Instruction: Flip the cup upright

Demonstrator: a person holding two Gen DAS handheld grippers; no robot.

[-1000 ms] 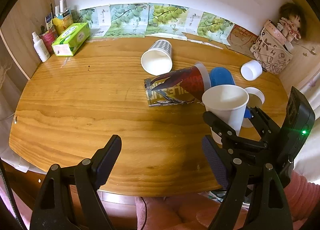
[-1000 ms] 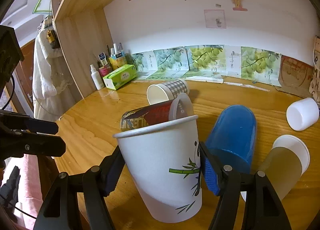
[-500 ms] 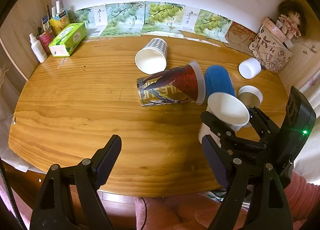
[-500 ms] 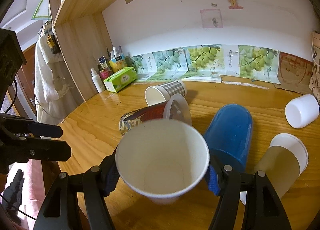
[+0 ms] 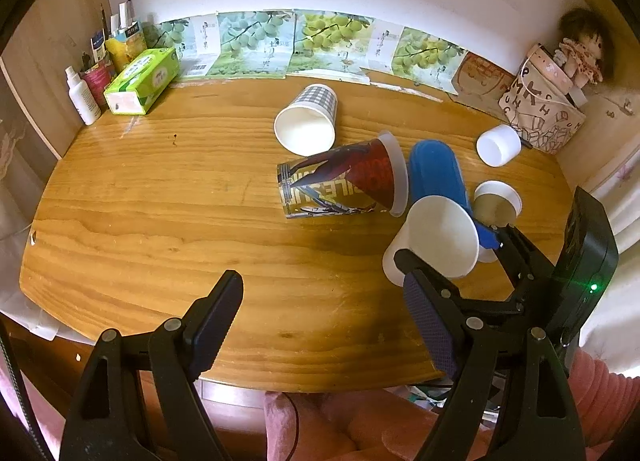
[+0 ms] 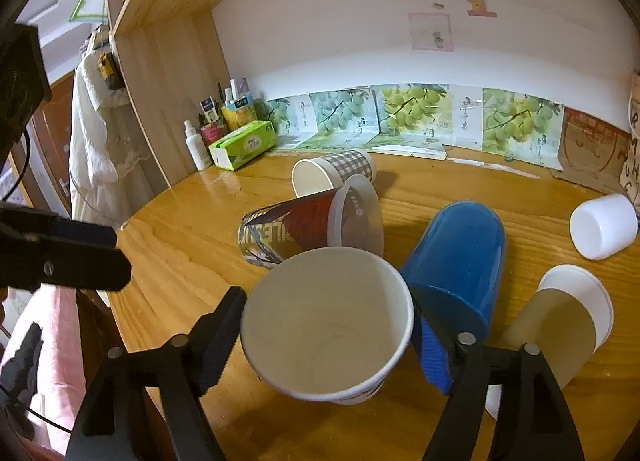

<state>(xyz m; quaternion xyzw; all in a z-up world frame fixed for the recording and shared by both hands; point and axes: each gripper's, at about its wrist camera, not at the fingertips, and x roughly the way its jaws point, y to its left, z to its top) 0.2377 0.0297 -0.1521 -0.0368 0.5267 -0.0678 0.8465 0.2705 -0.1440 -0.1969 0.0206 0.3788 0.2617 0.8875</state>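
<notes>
A white paper cup (image 6: 328, 325) stands mouth-up on the wooden table (image 5: 160, 197), tilted a little toward the camera, between the fingers of my right gripper (image 6: 326, 345). The fingers sit at its sides with a small gap on the left, so the jaws look open. The same cup (image 5: 434, 241) shows at the right of the left wrist view with the right gripper around it. My left gripper (image 5: 320, 321) is open and empty over the table's near edge.
Several cups lie on their sides behind it: a red printed cup (image 5: 344, 181), a checked cup (image 5: 308, 121), a blue cup (image 5: 436, 173), a tan cup (image 5: 496, 205), a small white cup (image 5: 498, 145). A tissue box (image 5: 142, 81) and bottles stand at back left, a bag (image 5: 548, 109) at back right.
The right gripper has lowered the white cup to the table and tipped so I look down into it. Its fingers have eased apart from the cup's sides. The left gripper has not moved.
</notes>
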